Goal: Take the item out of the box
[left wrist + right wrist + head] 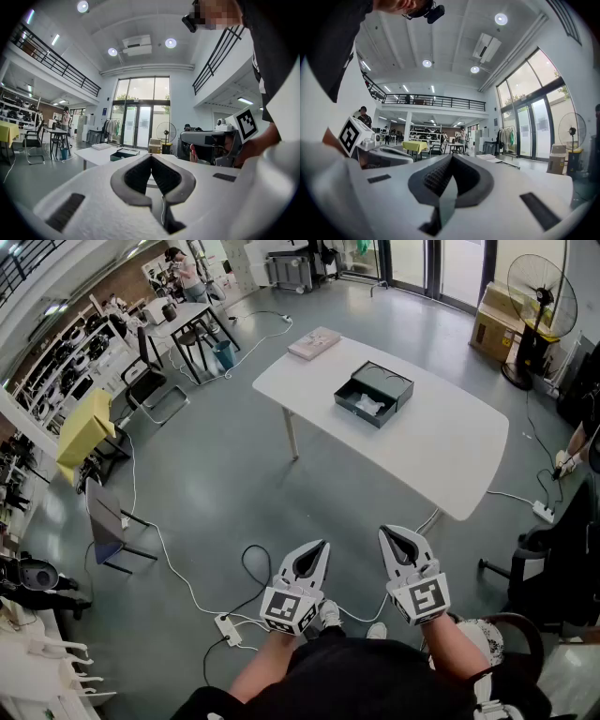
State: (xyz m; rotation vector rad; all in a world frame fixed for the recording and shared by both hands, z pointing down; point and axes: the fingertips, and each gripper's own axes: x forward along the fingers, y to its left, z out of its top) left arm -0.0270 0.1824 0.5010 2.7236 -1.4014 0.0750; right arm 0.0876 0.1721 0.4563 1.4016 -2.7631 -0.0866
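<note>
We hold both grippers level, side by side, well short of the white table [441, 456]. Our left gripper [319, 551] has its jaws pressed together with nothing between them. Our right gripper [389, 538] is closed the same way and is just as empty. The dark box [386, 382] lies open near the middle of the table, with a pale item [368, 406] lying inside it. A flat book [314, 342] rests at the table's far left corner, apart from the box.
</note>
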